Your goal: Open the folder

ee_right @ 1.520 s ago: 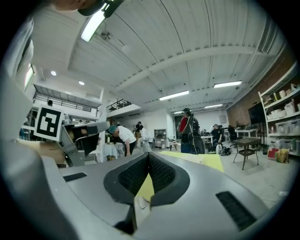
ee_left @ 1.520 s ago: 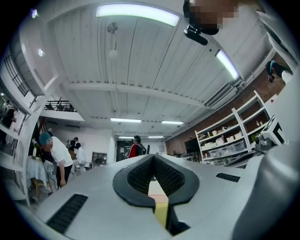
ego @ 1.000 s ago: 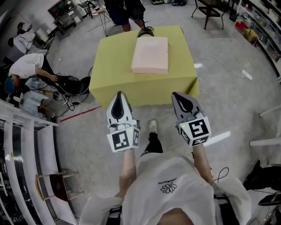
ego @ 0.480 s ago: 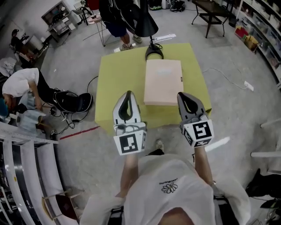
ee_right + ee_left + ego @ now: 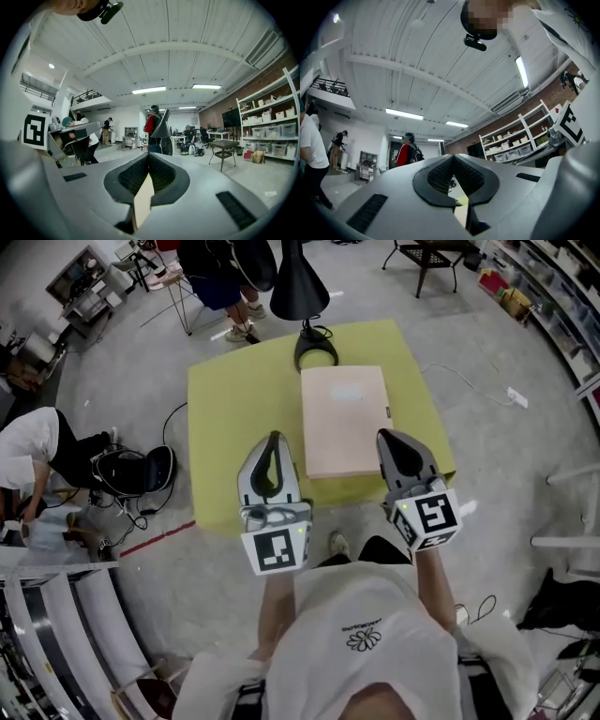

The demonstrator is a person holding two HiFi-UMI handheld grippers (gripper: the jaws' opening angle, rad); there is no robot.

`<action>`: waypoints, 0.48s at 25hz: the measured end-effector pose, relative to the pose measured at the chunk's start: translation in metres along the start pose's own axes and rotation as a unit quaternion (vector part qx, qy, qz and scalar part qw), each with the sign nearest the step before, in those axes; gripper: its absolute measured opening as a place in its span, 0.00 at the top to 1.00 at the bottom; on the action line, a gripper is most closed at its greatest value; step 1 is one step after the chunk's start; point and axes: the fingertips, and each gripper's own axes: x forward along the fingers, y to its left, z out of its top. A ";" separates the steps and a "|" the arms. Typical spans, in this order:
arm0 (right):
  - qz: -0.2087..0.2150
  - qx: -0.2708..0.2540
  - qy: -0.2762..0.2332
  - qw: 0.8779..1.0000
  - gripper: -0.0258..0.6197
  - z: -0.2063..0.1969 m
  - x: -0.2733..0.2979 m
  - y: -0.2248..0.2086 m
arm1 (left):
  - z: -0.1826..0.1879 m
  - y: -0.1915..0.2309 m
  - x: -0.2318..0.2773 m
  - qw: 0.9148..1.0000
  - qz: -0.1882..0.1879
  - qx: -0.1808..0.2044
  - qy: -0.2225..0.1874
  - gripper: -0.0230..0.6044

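A pale pink rectangular folder (image 5: 344, 418) lies flat and closed on a square counter draped in yellow-green cloth (image 5: 234, 418). It sits right of centre in the upper middle of the head view, its long sides running away from the person. A black desk lamp (image 5: 314, 348) stands just beyond its far end.

The left tool (image 5: 272, 442) is over the counter's near edge, just left of the folder's near left corner. Its jaws are pressed together with nothing between them, as the left gripper view (image 5: 453, 159) shows. The right tool (image 5: 394, 439) is over the folder's near right corner, apart from it as far as can be told. Its jaws too are fully together and empty (image 5: 149, 159); only a pale sliver of the folder shows below them.

The step in hand looks like the approach: neither tool grips anything and the cover has not been lifted.

Next, one tool probably needs to part its jaws and come down to a free edge of the cover, while the other steadies the folder. Which long edge is the spine cannot be told from here. A thin, flat cover may be hard to catch without dragging the whole folder.
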 end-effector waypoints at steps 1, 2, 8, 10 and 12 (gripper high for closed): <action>-0.004 0.004 0.003 1.000 0.94 -0.001 0.001 -0.002 | -0.005 -0.001 0.002 1.000 -0.005 -0.003 0.006 0.94; -0.007 0.005 0.007 1.000 0.94 -0.003 0.002 -0.004 | -0.011 -0.003 0.004 1.000 -0.009 -0.006 0.013 0.94; -0.006 0.012 0.021 1.000 0.94 -0.013 0.005 -0.019 | -0.028 -0.023 0.012 0.999 -0.017 -0.017 0.041 0.94; 0.002 0.014 0.020 1.000 0.94 -0.012 0.011 -0.016 | -0.031 -0.020 0.011 0.999 -0.009 -0.017 0.049 0.94; 0.011 0.015 0.019 1.000 0.94 -0.010 0.016 -0.011 | -0.029 -0.013 0.008 0.998 0.003 -0.025 0.052 0.94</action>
